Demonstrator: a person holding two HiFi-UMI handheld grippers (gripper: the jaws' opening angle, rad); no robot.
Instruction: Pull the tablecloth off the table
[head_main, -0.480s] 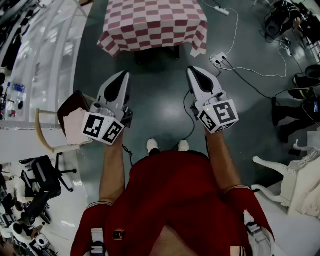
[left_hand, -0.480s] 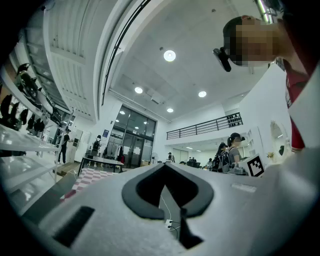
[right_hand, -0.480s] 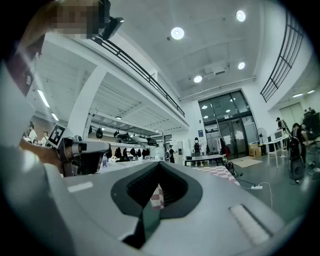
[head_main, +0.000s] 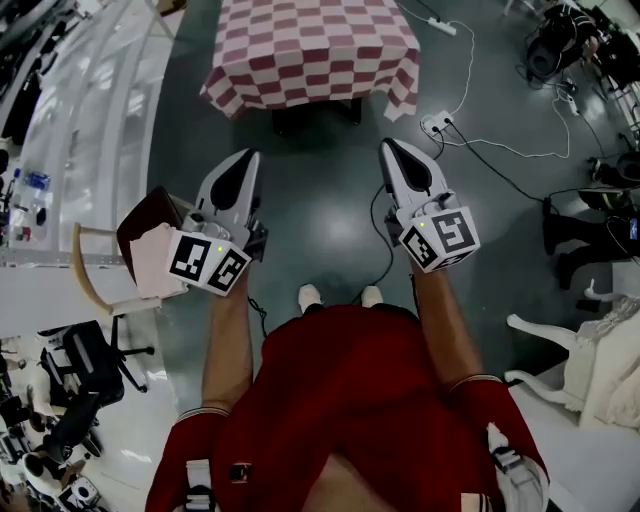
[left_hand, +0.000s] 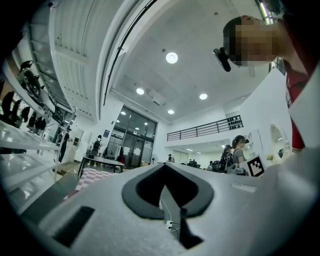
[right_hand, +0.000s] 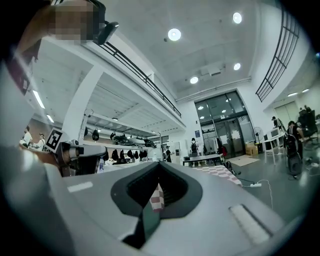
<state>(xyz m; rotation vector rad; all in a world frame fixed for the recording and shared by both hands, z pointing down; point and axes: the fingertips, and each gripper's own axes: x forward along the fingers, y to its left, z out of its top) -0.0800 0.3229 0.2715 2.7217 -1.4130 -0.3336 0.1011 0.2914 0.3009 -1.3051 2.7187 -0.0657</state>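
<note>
Head view: we are carrying left gripper (head_main: 248, 158) and right gripper (head_main: 389, 148), jaws pressed together, empty, pointing toward the checked tablecloth (head_main: 312, 45) draped far ahead, well apart; probably readying a near-edge grasp.

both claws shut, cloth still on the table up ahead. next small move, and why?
Probably step forward to bring both claws to the tablecloth's near hem, opening them on the way. The left claw and right claw are shut on nothing, held over bare floor. The checkered tablecloth lies spread well ahead, touching neither, so nothing can be gripped from here.
</note>
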